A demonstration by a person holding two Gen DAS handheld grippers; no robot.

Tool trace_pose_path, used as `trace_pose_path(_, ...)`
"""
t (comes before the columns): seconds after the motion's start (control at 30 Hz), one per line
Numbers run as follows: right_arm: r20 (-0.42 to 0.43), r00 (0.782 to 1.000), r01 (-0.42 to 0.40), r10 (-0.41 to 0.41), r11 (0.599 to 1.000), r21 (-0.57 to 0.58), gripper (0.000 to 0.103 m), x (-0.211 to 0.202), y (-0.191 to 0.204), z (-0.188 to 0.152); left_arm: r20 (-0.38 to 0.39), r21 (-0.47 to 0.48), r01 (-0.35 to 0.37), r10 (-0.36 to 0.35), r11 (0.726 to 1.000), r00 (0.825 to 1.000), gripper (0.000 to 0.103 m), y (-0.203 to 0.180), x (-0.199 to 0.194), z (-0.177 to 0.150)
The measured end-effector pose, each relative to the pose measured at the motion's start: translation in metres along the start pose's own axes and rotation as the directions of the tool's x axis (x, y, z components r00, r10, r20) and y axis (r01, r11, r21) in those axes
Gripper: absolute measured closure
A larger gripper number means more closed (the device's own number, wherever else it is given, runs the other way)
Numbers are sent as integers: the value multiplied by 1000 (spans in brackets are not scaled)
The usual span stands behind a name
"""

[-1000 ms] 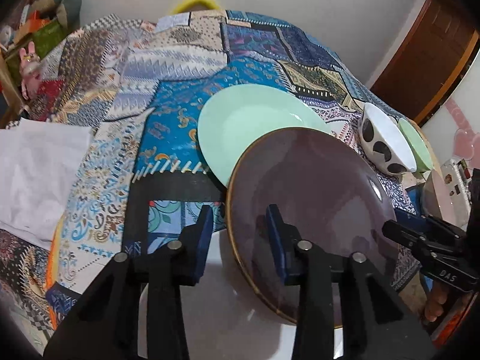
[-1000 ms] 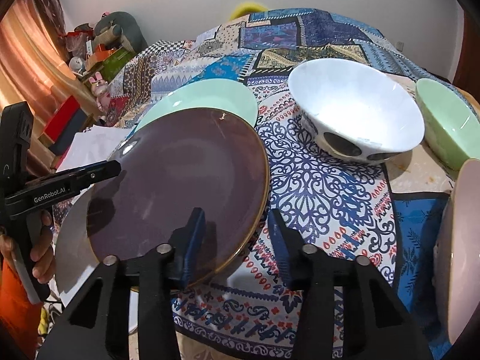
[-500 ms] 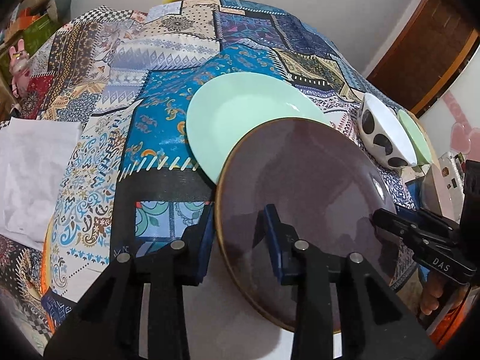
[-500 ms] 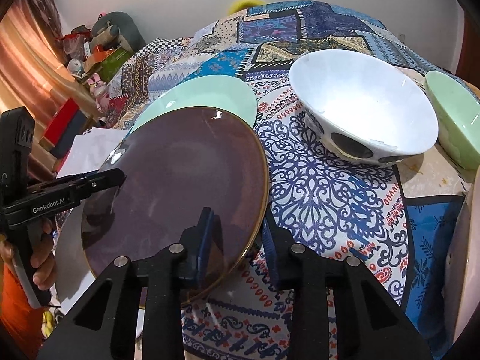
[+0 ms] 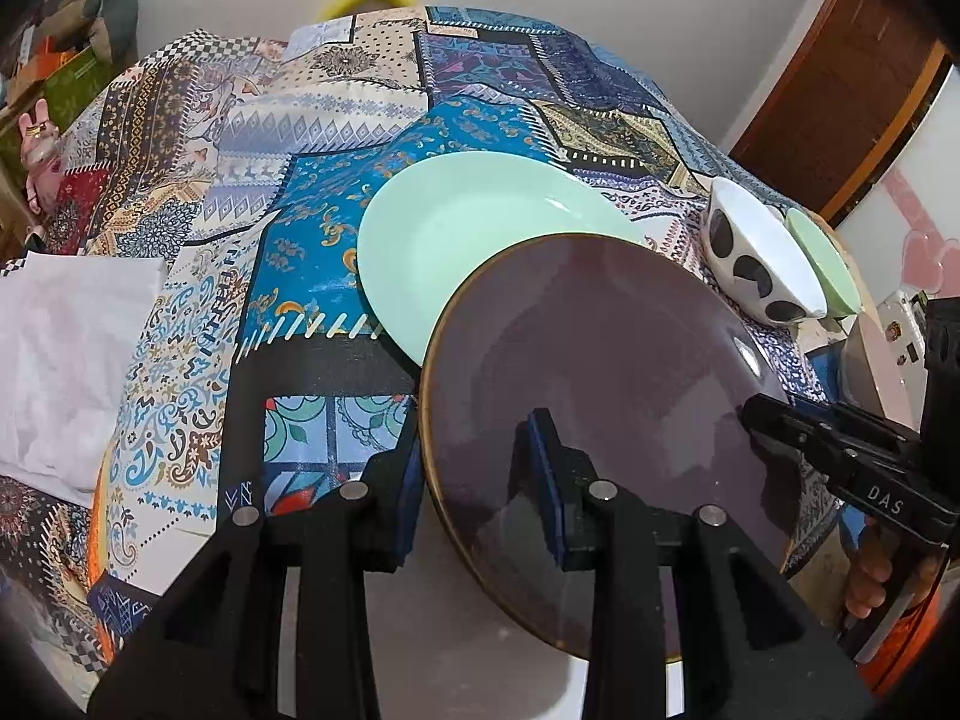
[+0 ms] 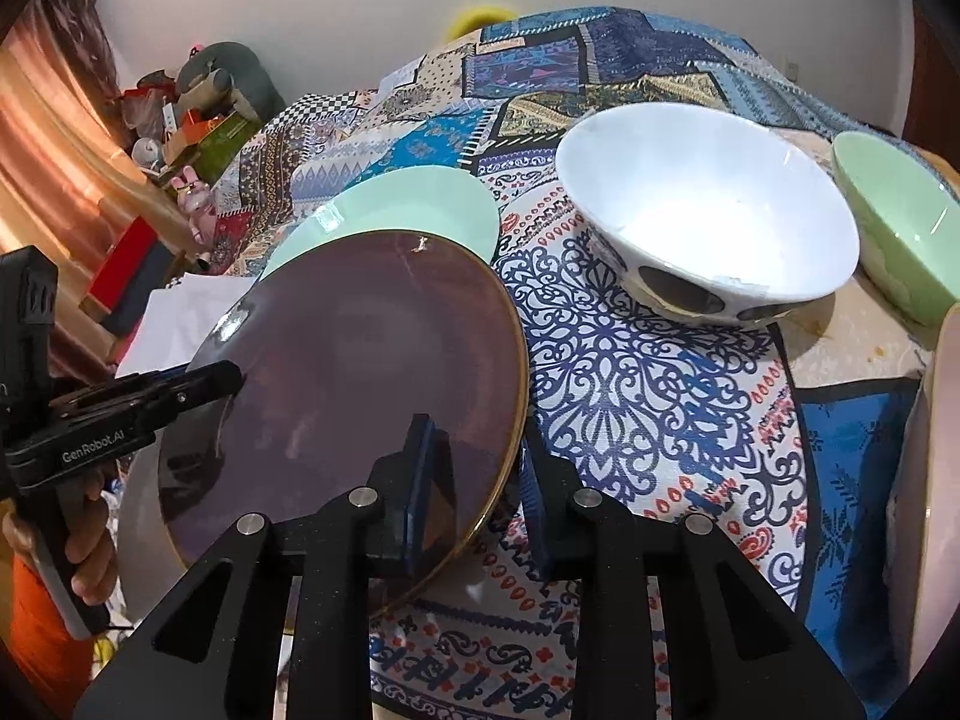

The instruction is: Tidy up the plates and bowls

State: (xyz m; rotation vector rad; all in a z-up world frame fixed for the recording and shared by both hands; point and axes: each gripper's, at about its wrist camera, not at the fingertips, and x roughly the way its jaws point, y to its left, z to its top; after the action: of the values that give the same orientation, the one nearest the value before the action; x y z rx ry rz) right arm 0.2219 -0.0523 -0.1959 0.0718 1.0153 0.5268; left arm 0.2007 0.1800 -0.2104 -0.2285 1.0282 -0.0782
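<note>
Patchwork batik cloth [image 5: 336, 138] in blues, creams and black covers the worktop; white wall behind, brown wooden door [image 5: 840, 90] at far right in the left wrist view. Orange curtain [image 6: 54, 138] and a clutter pile with a grey plush toy [image 6: 222, 81] sit at the room's left edge. White paper sheet [image 5: 60, 348] lies on the cloth's left side.

Dark purple plate [image 5: 600, 396] with gold rim is tilted, its far edge overlapping the mint green plate [image 5: 474, 228], which lies flat on the cloth. Left gripper [image 5: 474, 474] has jaws clamped on the purple plate's near-left rim; right gripper [image 6: 474, 480] has jaws clamped on its opposite rim. White bowl with black spots [image 6: 708, 216] stands right of the plates, light green bowl [image 6: 900, 222] just beside it. Pink plate edge [image 6: 936, 480] shows at far right.
</note>
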Motion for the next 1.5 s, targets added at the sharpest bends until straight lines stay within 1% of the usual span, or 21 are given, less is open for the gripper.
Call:
trace_pose_path(0.17, 18, 1000, -8, 8, 1000, -7, 78, -8, 0, 0, 22, -5, 3, -3, 1000, 1000, 70, -4, -7, -2)
trace_pose_path(0.47, 60, 998, -17, 19, 999, -27, 78, -32, 1, -2, 66, -6, 18, -17, 1000, 998, 70, -15, -32, -7)
trace_pose_path(0.7, 92, 995, -22, 25, 999, -31, 78, -56, -2, -6, 110, 7, 20, -21, 1000, 994, 70, -35, -57, -14)
trace_pose_path(1.0, 131, 991, -18, 23, 999, -43, 78, -85, -8, -15, 139, 29, 32, -35, 999, 990, 70, -64, -82, -26)
trace_pose_path(1.23, 150, 988, -17, 24, 999, -46, 78, -106, -18, -28, 149, 44, 38, -44, 998, 988, 70, -88, -97, -40)
trace_pose_path(1.5, 158, 987, -17, 24, 999, -47, 78, -121, -28, -41, 141, 56, 55, -62, 997, 988, 70, -113, -106, -58)
